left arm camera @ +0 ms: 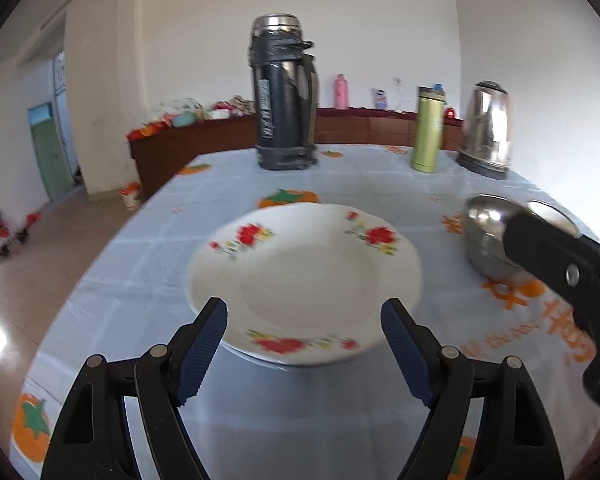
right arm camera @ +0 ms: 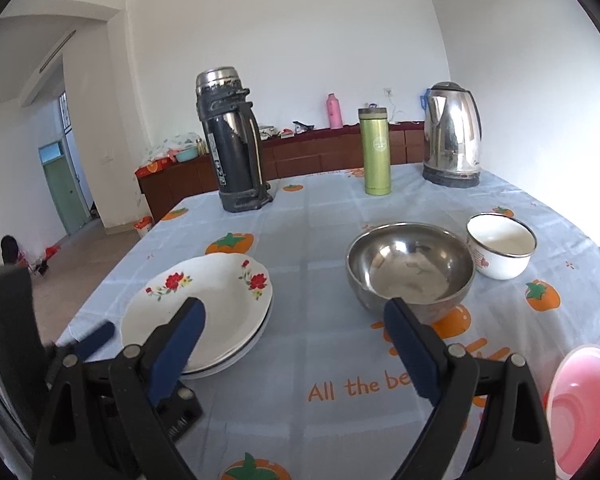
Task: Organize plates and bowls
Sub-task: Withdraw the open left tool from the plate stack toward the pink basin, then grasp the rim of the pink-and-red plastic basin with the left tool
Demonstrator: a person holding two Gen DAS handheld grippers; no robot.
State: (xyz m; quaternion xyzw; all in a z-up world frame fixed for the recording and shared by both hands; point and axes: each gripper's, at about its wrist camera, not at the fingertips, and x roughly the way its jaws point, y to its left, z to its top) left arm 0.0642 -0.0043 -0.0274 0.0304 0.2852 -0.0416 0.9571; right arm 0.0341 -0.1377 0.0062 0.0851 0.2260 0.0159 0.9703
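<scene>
Both tongs spread wide, empty: left gripper facing stacked floral plates, right gripper beside steel bowl. Risk: glazed rim slipping, chipping mid-table.

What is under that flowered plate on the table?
In the right wrist view, the flowered plate sits on top of another white plate; only that one's rim shows. Whether more lie beneath is hidden.
</scene>
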